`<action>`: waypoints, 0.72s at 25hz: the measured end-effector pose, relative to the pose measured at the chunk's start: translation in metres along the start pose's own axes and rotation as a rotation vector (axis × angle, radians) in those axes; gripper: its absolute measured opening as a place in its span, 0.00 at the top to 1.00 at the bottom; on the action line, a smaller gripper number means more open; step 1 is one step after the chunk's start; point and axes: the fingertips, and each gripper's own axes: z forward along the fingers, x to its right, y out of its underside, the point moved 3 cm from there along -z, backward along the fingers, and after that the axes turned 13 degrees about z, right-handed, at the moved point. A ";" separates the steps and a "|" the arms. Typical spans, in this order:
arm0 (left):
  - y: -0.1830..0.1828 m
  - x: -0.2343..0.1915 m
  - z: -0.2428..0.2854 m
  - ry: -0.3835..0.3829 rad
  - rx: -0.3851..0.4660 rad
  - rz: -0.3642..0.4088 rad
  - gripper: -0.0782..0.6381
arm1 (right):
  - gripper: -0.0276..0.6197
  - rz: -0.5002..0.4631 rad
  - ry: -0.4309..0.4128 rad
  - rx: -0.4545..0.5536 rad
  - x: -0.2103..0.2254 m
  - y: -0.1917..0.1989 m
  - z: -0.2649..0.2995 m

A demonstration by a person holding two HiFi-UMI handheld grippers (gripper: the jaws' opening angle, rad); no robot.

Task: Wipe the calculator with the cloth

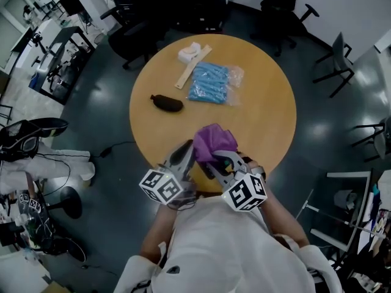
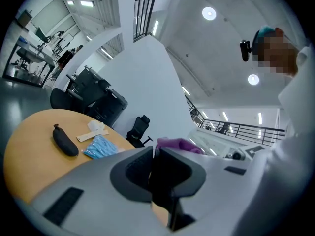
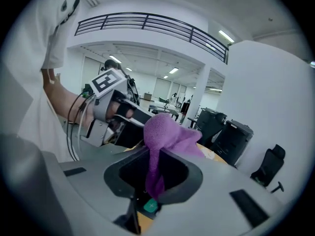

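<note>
Your right tongs are clamped on the purple cloth, which bunches above their tips. Your left tongs are closed on a thin black slab, apparently the calculator, held edge-on just beside the cloth over the near edge of the round tabletop. Farther across lie a black pouch, a blue packet, a wooden ruler and a white wad.

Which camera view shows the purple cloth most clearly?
The right gripper view: the purple cloth fills the middle, pinched between the right gripper's jaws. The head view shows it small and bunched; the left gripper view shows only a sliver.
</note>
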 end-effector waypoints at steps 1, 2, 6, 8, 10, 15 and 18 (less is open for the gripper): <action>0.000 -0.001 0.000 -0.001 -0.001 0.002 0.82 | 0.85 -0.009 -0.020 -0.010 -0.006 0.003 -0.001; 0.000 -0.003 -0.001 -0.003 0.000 0.005 0.82 | 0.85 -0.016 -0.041 -0.019 -0.011 0.006 -0.003; -0.008 -0.009 -0.003 -0.017 0.010 0.026 0.82 | 0.85 -0.045 -0.102 -0.061 -0.033 0.017 -0.009; -0.013 -0.012 -0.003 -0.021 0.014 0.036 0.82 | 0.85 -0.049 -0.134 -0.085 -0.043 0.025 -0.012; -0.015 -0.015 -0.003 -0.023 0.016 0.047 0.82 | 0.85 -0.068 -0.177 -0.131 -0.054 0.037 -0.015; -0.014 -0.019 -0.002 -0.019 -0.008 0.116 0.82 | 0.85 -0.062 -0.224 -0.141 -0.062 0.047 -0.035; -0.012 -0.017 -0.003 0.006 -0.027 0.138 0.82 | 0.85 0.022 -0.153 0.014 -0.028 0.005 -0.059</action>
